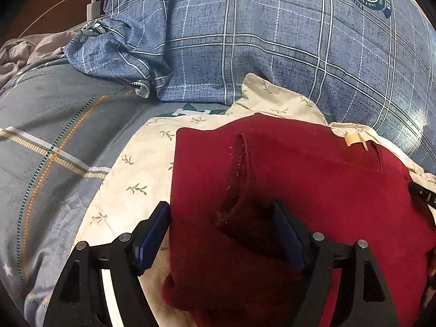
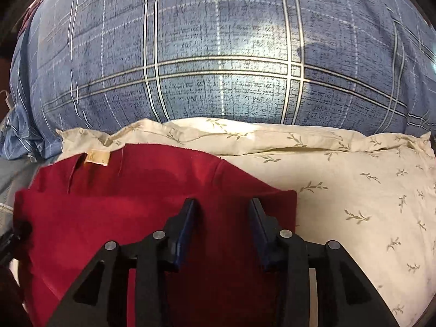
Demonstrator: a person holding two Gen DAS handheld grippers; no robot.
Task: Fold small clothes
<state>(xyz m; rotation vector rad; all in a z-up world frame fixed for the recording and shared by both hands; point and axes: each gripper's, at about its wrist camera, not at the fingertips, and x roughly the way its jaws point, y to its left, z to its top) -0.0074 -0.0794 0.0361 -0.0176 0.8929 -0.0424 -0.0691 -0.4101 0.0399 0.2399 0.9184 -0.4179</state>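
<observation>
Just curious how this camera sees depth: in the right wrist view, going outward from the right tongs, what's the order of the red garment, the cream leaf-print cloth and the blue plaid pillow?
1. Red garment: directly under the open right tongs.
2. Cream leaf-print cloth: beneath the garment, spreading right and ahead.
3. Blue plaid pillow: farthest, rising behind the cloth.

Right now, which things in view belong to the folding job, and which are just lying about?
Job:
red garment
cream leaf-print pillow under it
left tool, open
right tool, open

Lying about:
blue plaid pillow
grey bedsheet
white charger and cable
crumpled grey cloth
</observation>
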